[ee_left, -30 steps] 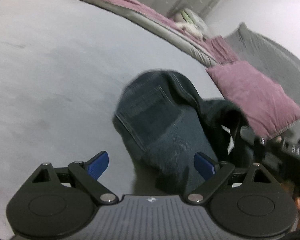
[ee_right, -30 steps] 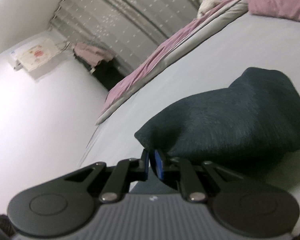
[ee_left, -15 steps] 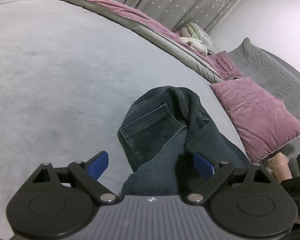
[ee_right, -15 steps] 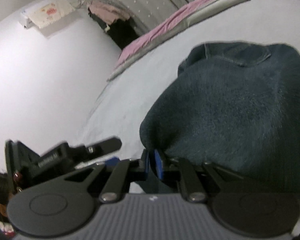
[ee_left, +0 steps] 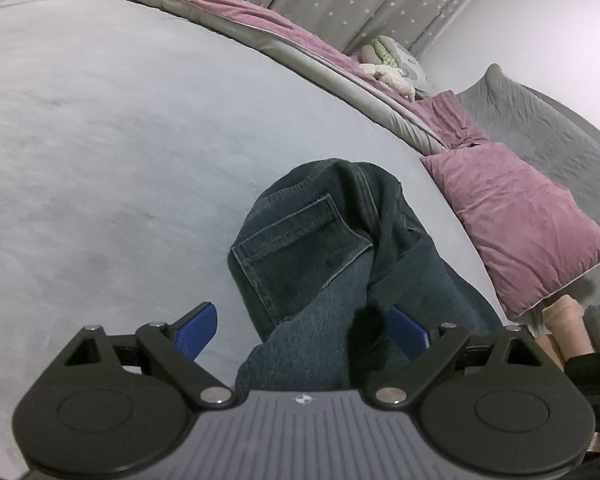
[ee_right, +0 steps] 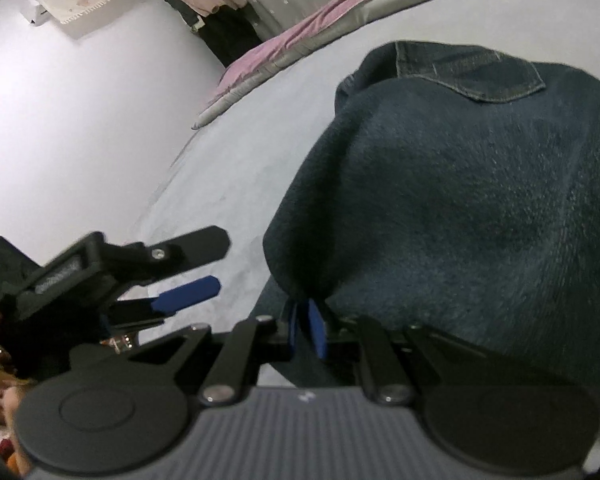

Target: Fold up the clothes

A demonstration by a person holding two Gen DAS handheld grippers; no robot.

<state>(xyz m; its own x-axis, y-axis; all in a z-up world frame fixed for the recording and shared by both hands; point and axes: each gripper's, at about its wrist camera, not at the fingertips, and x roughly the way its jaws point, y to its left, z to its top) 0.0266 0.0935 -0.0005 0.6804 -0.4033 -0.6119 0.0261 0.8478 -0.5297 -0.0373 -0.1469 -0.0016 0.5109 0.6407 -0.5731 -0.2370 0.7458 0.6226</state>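
Note:
Dark blue jeans [ee_left: 324,264] lie bunched on the grey bed [ee_left: 100,140], back pocket up. My left gripper [ee_left: 300,330] is open, its blue pads either side of the near denim fold without closing on it. In the right wrist view the jeans [ee_right: 460,184] fill the right side, and my right gripper [ee_right: 305,326] is shut on their near edge. The left gripper [ee_right: 188,292] also shows there, open, at the left beside the jeans.
A pink pillow [ee_left: 516,216] lies to the right of the jeans, with a grey pillow [ee_left: 548,120] behind it. A pink-and-grey quilt [ee_left: 260,28] runs along the far bed edge with soft toys [ee_left: 392,68]. Clothes [ee_right: 208,4] hang by the curtain.
The right gripper carried the held jeans edge over and down, so the raised fold now lies lower. The left gripper has come closer to the jeans, still open.

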